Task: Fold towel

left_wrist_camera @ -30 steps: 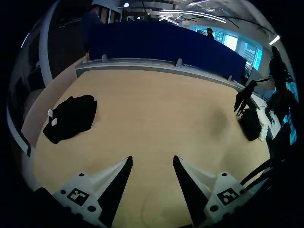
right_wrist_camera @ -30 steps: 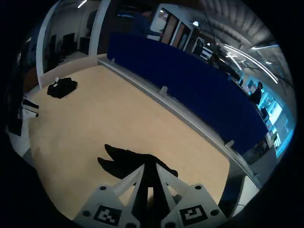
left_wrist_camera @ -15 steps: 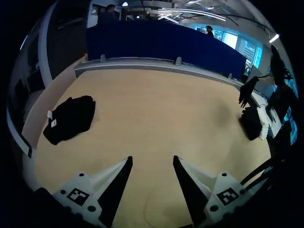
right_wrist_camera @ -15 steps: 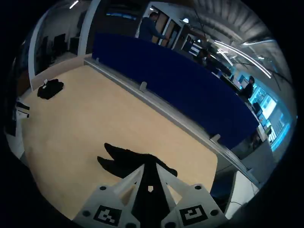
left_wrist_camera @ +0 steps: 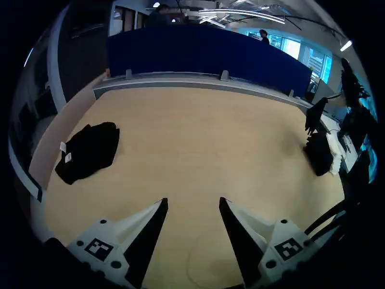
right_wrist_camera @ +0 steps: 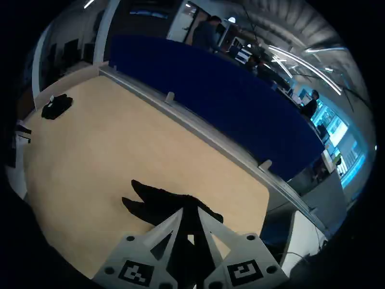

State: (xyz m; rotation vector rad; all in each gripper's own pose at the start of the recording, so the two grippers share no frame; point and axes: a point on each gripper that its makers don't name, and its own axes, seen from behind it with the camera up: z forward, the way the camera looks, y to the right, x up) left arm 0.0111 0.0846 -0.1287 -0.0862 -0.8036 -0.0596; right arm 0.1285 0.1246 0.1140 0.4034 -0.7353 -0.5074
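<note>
In the right gripper view my right gripper (right_wrist_camera: 190, 214) is shut on a black towel (right_wrist_camera: 161, 203), whose free end spreads out ahead of the fingers above the wooden table (right_wrist_camera: 96, 144). The left gripper view has the same black towel (left_wrist_camera: 315, 114) hanging in the air at the far right, over a dark pile of cloth (left_wrist_camera: 318, 155). My left gripper (left_wrist_camera: 192, 204) stands open above the table (left_wrist_camera: 202, 130) with nothing between its fingers. A folded black towel with white tags (left_wrist_camera: 89, 150) lies at the table's left side, small and far off (right_wrist_camera: 57, 106) in the right gripper view.
A blue partition (left_wrist_camera: 207, 53) (right_wrist_camera: 216, 96) runs along the table's far edge. White cloth (left_wrist_camera: 335, 156) lies beside the dark pile at the right edge. People stand behind the partition.
The right gripper has lifted and swung with the black towel still held; in the left gripper view the hanging towel has risen and drifted right. The left gripper has barely moved.
</note>
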